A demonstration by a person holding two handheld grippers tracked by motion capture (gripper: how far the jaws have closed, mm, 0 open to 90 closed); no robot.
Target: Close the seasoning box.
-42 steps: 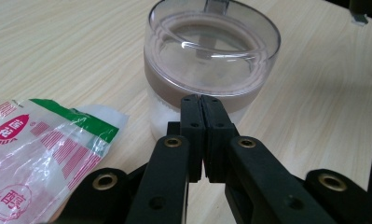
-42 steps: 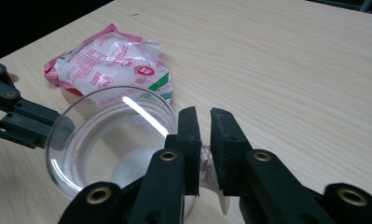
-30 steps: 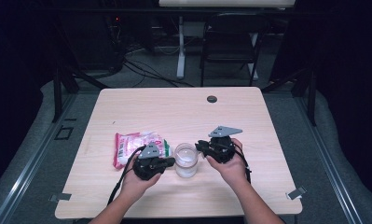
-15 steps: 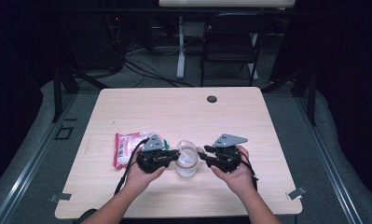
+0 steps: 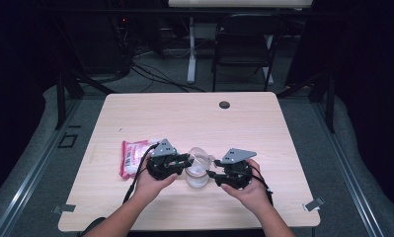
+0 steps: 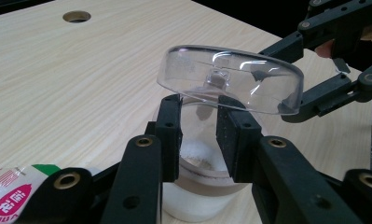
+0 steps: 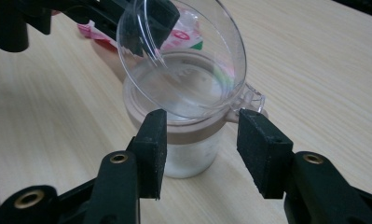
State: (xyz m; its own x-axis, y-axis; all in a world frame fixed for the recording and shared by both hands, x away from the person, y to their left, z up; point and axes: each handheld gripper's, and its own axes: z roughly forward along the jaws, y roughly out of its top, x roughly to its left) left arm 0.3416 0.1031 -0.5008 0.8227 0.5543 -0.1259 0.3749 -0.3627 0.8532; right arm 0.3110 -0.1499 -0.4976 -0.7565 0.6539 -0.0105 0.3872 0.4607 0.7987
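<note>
From the high view, my two grippers face each other over a clear jar (image 5: 196,174) at the table's (image 5: 184,113) near edge, with a red-and-white packet (image 5: 133,157) just left of my left gripper (image 5: 184,160).

Left gripper view: jaws have just been opening, pads either side of the jar's mouth, not pressing. The clear domed lid (image 6: 230,77) hangs tilted above. Packet corner shows red characters — too clipped to read.

Right gripper view: right gripper (image 7: 204,151) has just been opening too, pads clear of the jar's brown band (image 7: 193,133), released. The lid stands up on its hinge. No readable label on the jar.
</note>
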